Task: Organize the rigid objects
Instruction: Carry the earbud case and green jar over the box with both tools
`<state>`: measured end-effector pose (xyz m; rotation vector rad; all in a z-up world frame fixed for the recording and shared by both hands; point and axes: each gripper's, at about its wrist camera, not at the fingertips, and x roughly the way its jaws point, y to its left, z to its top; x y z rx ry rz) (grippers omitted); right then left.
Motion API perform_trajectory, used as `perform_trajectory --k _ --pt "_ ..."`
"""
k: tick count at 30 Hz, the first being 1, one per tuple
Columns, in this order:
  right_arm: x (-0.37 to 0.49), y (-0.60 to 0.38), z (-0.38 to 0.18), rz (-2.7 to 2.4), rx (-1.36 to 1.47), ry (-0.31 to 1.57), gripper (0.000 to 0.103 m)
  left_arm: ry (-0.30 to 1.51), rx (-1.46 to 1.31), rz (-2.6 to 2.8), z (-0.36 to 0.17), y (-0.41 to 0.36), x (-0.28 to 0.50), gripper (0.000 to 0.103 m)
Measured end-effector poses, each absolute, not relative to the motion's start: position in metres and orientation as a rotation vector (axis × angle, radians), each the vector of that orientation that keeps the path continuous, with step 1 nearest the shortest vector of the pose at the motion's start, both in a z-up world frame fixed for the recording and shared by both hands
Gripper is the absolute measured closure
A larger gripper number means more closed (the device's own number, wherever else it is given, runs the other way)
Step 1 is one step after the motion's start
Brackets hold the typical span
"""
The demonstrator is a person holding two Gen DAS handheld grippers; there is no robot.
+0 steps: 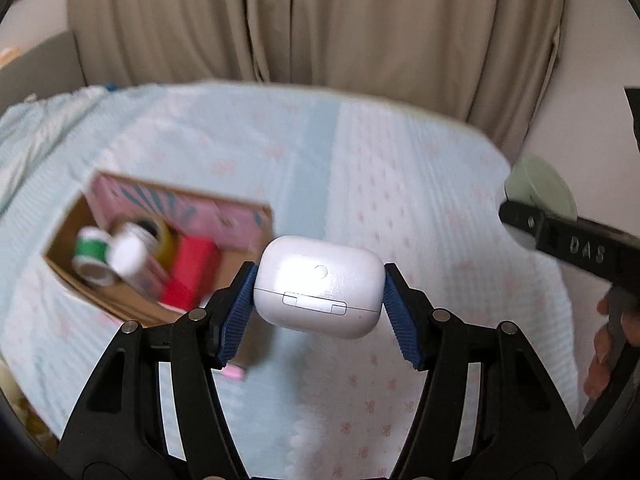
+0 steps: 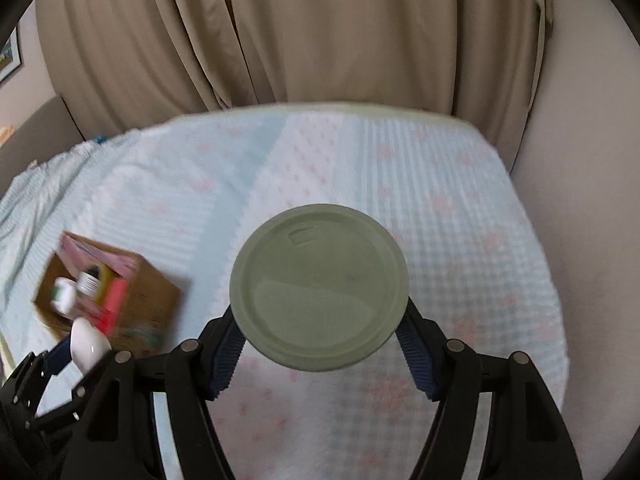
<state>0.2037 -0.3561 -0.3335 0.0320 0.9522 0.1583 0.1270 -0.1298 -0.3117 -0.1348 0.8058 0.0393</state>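
The left gripper [image 1: 319,294] pinches a white earbuds case [image 1: 318,285] above the blanket, right of the cardboard box [image 1: 120,300]. The right gripper [image 2: 320,334] clamps a green round lid [image 2: 319,288], jaws wide.

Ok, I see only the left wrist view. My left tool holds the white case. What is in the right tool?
Observer: The right tool grips a round green lid by its edges.
Operator: Is the lid flat or tilted?
Observer: Its flat face is turned up toward the camera.
Operator: What lies under it?
Observer: Only the blue cloth; the cardboard box sits apart, to the left.
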Motion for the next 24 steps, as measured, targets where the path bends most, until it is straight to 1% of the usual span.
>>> perform_trajectory --k 2,6,9,12,18,24 --pt "0.194 -0.345 -0.3 0.173 0.03 0.932 0.037 0.768 -0.13 0.049 -0.279 -0.113 0.118 0.044" --pt "0.179 -0.321 -0.249 0.219 0.041 0.906 0.037 0.745 -0.115 0.062 -0.233 -0.082 0.111 0.044" --pt "0.174 -0.297 -0.216 0.258 0.06 0.893 0.037 0.742 -0.104 0.069 -0.205 -0.053 0.108 0.044" --pt "0.172 -0.271 -0.195 0.285 0.074 0.892 0.037 0.741 -0.098 0.071 -0.187 -0.022 0.11 0.044" --pt "0.166 -0.213 -0.18 0.307 0.076 0.916 0.037 0.779 -0.099 0.045 -0.18 0.048 0.121 0.044" --pt "0.166 -0.156 -0.19 0.251 0.1 0.96 0.037 0.838 -0.068 -0.035 -0.196 0.111 0.149 0.044"
